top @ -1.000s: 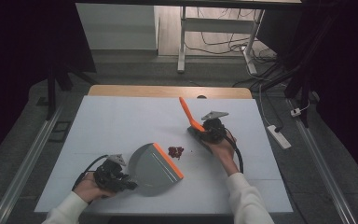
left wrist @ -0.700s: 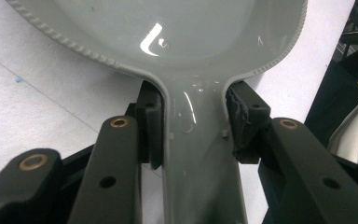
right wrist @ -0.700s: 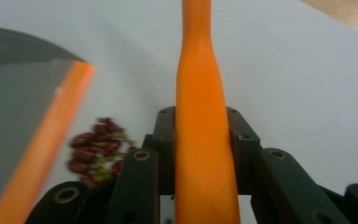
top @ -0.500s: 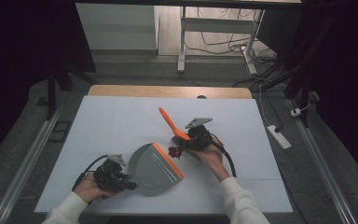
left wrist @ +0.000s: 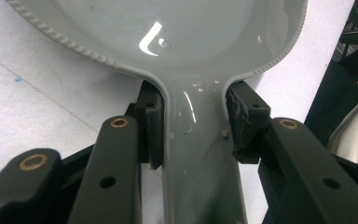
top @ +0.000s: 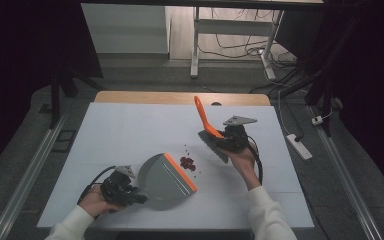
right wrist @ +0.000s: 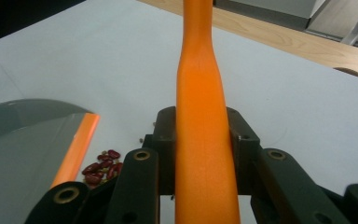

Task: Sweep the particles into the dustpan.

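Both pairs of fingers are clamped tight: left gripper (top: 130,190) on the dustpan (top: 165,176) handle, right gripper (top: 225,140) on the brush (top: 207,131) handle.

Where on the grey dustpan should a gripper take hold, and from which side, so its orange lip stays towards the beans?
Grip the dustpan by its narrow handle neck, coming from behind, opposite the orange lip. The neck fits between two jaws, unlike the wide pan. The left gripper holds it that way, lip facing the beans.

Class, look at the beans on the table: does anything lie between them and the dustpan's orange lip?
Nothing visible does. The beans lie on bare table just beside the orange lip of the dustpan; the brush sits on their far side.
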The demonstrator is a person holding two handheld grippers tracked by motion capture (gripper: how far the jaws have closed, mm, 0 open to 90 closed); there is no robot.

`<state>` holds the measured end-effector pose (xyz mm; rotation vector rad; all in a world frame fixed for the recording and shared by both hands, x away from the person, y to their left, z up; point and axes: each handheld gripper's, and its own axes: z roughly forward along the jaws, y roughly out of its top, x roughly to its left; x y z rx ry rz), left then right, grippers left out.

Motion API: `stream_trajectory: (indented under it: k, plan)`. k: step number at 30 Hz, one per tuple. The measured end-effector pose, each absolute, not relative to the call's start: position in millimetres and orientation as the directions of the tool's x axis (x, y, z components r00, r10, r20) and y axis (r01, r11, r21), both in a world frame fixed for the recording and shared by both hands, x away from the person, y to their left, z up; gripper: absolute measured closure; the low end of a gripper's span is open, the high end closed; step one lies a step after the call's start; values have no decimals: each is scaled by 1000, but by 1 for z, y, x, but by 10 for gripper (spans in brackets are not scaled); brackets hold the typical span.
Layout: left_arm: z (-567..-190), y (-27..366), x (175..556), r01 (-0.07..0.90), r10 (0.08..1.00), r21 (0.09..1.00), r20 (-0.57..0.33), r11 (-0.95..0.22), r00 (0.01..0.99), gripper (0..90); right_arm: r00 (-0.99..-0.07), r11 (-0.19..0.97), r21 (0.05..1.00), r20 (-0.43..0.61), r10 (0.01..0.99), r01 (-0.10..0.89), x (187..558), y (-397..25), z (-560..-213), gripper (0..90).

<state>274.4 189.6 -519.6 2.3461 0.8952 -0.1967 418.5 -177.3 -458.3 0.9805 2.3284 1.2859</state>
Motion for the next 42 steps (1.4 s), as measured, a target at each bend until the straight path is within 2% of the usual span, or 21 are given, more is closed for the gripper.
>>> stream_trajectory:
  k: [17,23,33,42]
  plan:
    - [-522,190,275,648,553,493,-345,-580,758,618,-782,489,780,0,623,390,446,-121,-485,704]
    - [-521,190,275,647,554,496,-344,-579,758,617,-801,564,733,-44,597,380,452,-104,-494,704]
    - [-522,190,275,647,552,495,-345,-580,759,617,-848,596,714,-6,530,368,434,-100,-493,704]
    - [-522,190,275,649,555,493,-345,-579,757,618,-856,601,717,-10,516,354,407,-92,-494,703]
